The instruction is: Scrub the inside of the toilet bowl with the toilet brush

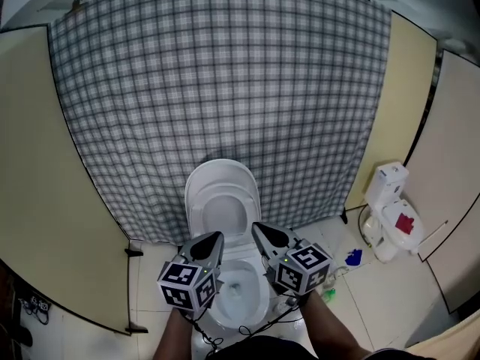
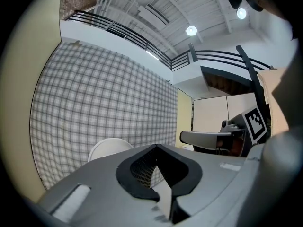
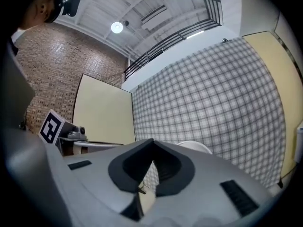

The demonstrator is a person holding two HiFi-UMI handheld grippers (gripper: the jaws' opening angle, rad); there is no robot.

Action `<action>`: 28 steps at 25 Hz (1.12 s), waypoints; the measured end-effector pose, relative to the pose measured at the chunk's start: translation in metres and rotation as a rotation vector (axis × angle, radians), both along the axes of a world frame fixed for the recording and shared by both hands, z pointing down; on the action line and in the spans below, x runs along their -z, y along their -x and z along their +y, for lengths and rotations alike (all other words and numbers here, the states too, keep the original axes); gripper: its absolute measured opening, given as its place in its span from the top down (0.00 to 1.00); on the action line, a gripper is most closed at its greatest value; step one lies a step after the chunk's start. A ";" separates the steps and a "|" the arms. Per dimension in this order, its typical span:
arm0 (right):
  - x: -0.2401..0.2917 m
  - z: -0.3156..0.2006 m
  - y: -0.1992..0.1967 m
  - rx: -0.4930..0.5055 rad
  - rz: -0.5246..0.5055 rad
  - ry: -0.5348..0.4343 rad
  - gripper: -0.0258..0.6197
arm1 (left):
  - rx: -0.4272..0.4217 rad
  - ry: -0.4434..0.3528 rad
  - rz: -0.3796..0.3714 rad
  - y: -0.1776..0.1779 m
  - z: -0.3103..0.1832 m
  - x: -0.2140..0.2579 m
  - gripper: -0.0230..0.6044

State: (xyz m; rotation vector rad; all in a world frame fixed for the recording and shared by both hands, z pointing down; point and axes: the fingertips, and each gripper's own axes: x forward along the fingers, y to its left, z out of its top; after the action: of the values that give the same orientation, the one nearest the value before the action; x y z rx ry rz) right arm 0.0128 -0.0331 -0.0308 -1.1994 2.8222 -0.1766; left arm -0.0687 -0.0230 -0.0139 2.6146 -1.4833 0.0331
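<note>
The white toilet stands in the middle of the head view with its lid (image 1: 223, 201) raised and its bowl (image 1: 238, 291) open below my hands. My left gripper (image 1: 215, 238) and right gripper (image 1: 257, 229) hover side by side over the bowl, pointing level at the lid. Both are shut with nothing between the jaws. In the left gripper view the left gripper (image 2: 156, 147) is pressed together, with the lid (image 2: 108, 148) behind it. The right gripper view shows the right gripper (image 3: 152, 141) shut too, beside the lid (image 3: 198, 147). I see no toilet brush clearly in any view.
A checked cloth (image 1: 225, 88) hangs behind the toilet between beige partition panels (image 1: 45, 201). At the right on the floor stand a white container with a red patch (image 1: 391, 217), a blue object (image 1: 354, 258) and a green object (image 1: 328, 294). Cables lie at the lower left (image 1: 34, 306).
</note>
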 end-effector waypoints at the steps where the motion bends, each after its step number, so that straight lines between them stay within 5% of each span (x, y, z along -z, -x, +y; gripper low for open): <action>1: -0.002 -0.001 0.002 0.011 0.014 0.000 0.95 | 0.000 0.000 -0.001 0.000 -0.001 -0.001 0.95; 11: 0.000 -0.005 0.009 0.046 0.121 -0.014 0.95 | -0.009 0.009 0.005 0.004 -0.008 0.009 0.95; 28: -0.013 -0.008 0.014 0.093 0.128 -0.025 0.95 | -0.017 0.025 -0.014 -0.003 -0.016 -0.009 0.95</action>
State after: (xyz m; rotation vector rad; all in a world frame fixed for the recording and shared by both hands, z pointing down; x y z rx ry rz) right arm -0.0011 -0.0407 -0.0182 -1.1136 2.9831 -0.0714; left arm -0.0653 -0.0392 -0.0051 2.6124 -1.4555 0.0712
